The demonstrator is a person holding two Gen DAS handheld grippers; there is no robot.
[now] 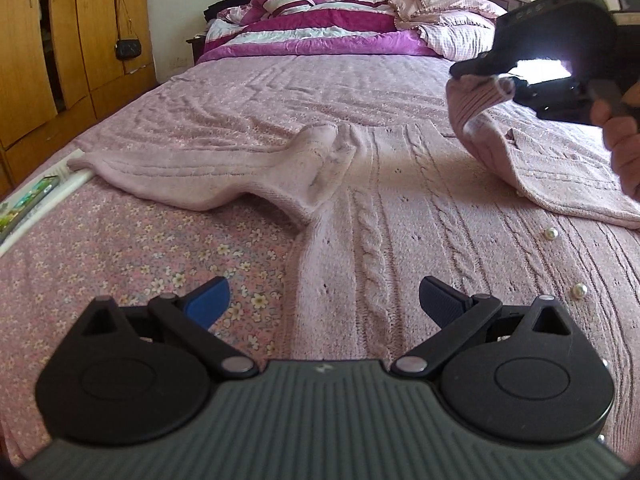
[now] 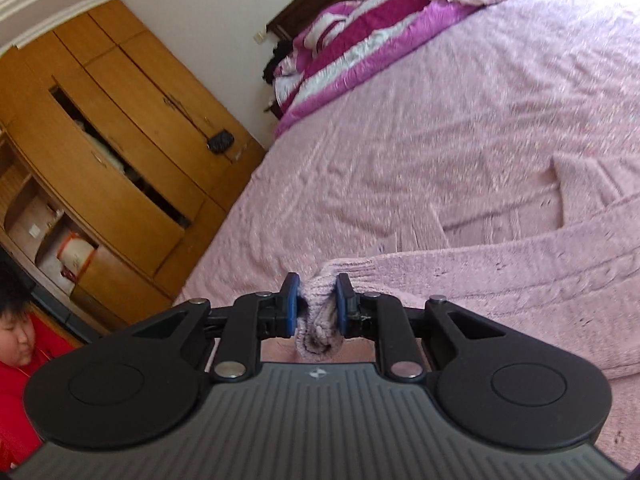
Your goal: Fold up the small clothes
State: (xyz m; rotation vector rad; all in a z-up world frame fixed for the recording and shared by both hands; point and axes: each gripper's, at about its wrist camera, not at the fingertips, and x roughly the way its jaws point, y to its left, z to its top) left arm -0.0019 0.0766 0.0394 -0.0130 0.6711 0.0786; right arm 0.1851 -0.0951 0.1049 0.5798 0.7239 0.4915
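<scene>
- My right gripper (image 2: 316, 304) is clamped on the ribbed cuff (image 2: 320, 320) of the pink knitted cardigan (image 1: 400, 208); the cuff is bunched between the blue pads (image 2: 289, 308) and lifted off the bed (image 1: 280, 92)
- From the left wrist view that sleeve (image 1: 480, 120) rises from the right side of the cardigan up to the right gripper, which is held in the air by the hand (image 1: 624, 144)
- My left gripper (image 1: 324, 300) hangs with its jaws wide apart and nothing between them, low over the near hem of the cardigan
- The cardigan lies flat on the bed, its cable-knit body running away from me, the other sleeve (image 1: 192, 172) spread out to the left, pearl buttons (image 1: 551, 233) along its right edge
- I judge the step in hand to be folding the right sleeve across the body; to do it well I would carry the cuff leftward and low, so the sleeve lays flat without twisting
- I would keep the fold line at the shoulder seam and let go only once the cuff rests on the knit
- The left gripper could press the body down near the hem so the cardigan does not drag; a phone (image 1: 28, 204) lies at the bed's left edge, well clear
</scene>
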